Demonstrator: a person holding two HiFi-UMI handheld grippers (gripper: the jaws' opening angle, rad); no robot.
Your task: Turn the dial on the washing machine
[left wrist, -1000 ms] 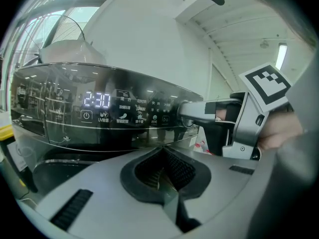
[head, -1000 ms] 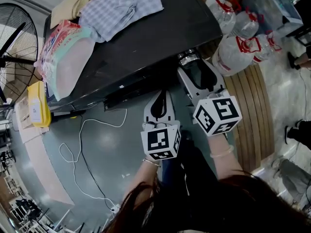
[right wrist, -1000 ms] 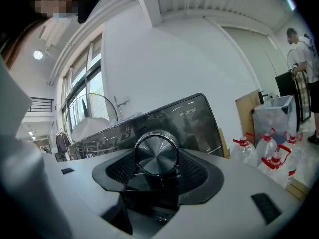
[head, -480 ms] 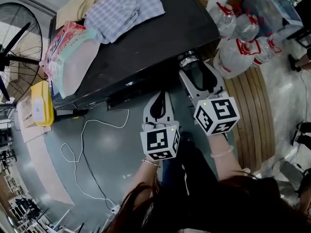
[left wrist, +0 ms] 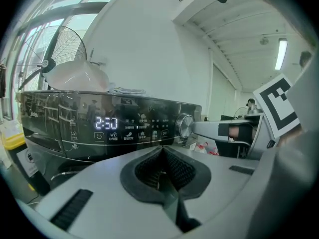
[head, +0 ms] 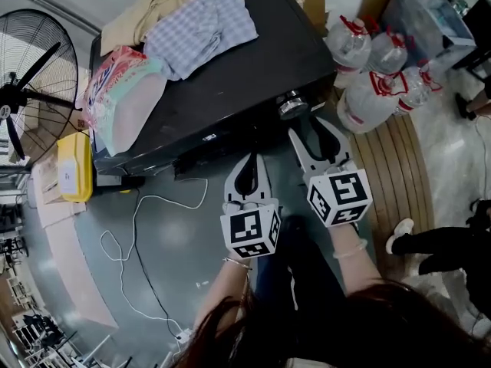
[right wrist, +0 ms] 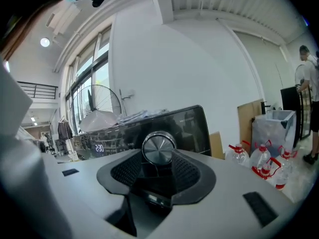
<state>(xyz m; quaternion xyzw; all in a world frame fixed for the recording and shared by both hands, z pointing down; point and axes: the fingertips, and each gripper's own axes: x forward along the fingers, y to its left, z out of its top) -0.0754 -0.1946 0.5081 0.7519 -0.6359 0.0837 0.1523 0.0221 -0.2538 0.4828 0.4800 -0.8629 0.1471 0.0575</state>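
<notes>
The black washing machine (head: 230, 60) has a chrome dial (head: 292, 104) at the right end of its front panel. My right gripper (head: 307, 123) reaches level at the dial. In the right gripper view the dial (right wrist: 158, 148) sits between the fingertips of the right gripper (right wrist: 158, 157), whose jaws have just been closing and whose pads meet its sides. In the left gripper view one finger (left wrist: 214, 129) of the right gripper touches the dial (left wrist: 185, 126). My left gripper (head: 249, 158) hangs shut and empty left of it, short of the lit display (left wrist: 105, 122).
Folded laundry (head: 201, 18) and a detergent bag (head: 123, 90) lie on the machine's top. A standing fan (head: 31, 75) and a yellow box (head: 67, 176) are at the left. Water bottles (head: 376, 75) stand on a wooden platform (head: 399, 175) at the right. A white cable (head: 146, 228) trails on the floor.
The right gripper's fingers have drawn closer together at the dial. The head view has shifted a little, and both grippers stay near the panel.
</notes>
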